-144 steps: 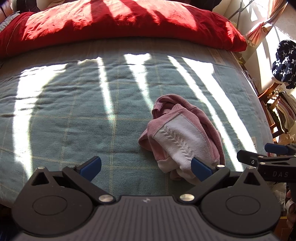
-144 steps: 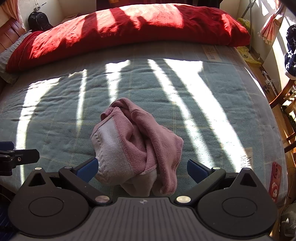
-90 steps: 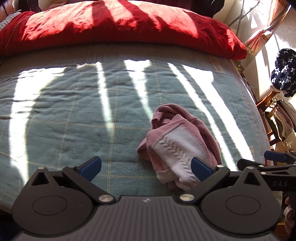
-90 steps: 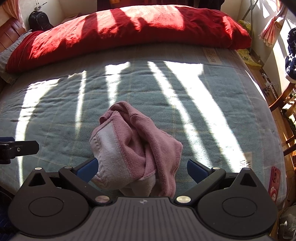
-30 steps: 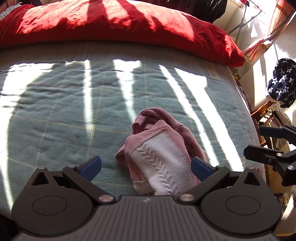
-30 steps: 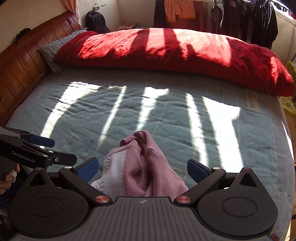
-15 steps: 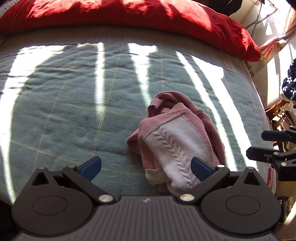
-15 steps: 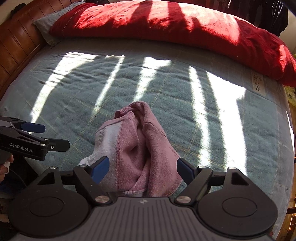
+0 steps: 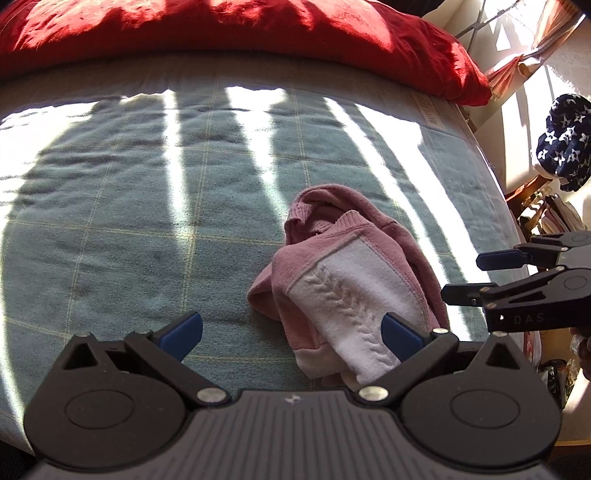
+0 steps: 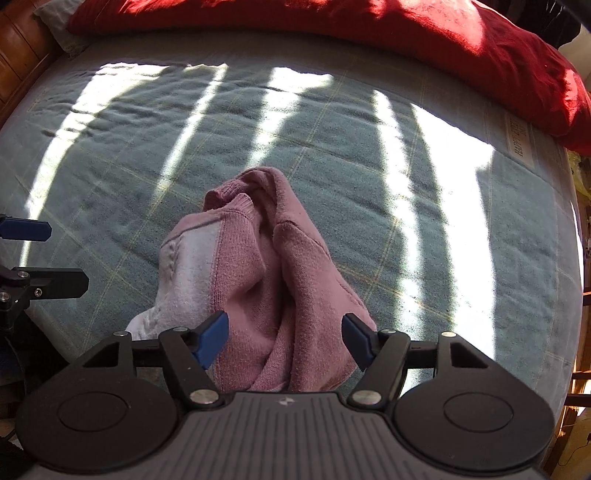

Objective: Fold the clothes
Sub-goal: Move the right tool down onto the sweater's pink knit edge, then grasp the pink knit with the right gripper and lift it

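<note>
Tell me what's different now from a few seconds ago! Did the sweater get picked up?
Not yet. The right tool has moved in over the near end of the pink sweater and its jaws have narrowed around the cloth, though they are still open. The left tool stayed wide open beside the sweater. The sweater remains crumpled in the same spot on the green blanket.

- You are in a home bedroom: a bed point(image 10: 461, 229) with a green checked blanket fills both views
- A red duvet point(image 9: 258, 33) lies bunched across its far end, beside a wooden headboard point(image 10: 18, 62)
- A curtain point(image 9: 532, 48) hangs at your sunlit window, above a wooden chair point(image 9: 532, 192) heaped with clothes
</note>
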A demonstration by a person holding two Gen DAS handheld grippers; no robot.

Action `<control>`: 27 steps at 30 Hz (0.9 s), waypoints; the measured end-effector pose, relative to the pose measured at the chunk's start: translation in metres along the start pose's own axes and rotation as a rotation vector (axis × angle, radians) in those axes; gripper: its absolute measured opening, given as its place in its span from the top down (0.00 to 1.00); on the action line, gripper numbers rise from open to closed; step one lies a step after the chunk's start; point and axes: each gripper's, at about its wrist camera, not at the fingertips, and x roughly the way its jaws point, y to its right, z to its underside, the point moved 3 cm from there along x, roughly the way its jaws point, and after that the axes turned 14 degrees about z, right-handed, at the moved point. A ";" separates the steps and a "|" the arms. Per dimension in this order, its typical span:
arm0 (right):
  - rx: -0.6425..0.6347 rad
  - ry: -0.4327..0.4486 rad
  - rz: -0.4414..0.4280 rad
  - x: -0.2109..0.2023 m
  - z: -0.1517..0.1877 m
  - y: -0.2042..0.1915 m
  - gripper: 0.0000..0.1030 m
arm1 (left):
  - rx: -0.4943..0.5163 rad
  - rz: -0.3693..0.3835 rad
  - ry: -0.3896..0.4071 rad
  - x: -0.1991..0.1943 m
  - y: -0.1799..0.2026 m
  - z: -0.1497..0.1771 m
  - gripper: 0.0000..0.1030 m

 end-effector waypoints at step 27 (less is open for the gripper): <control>-0.105 -0.058 -0.080 0.075 -0.022 0.017 0.77 | 0.006 -0.004 -0.053 0.057 0.032 -0.027 0.01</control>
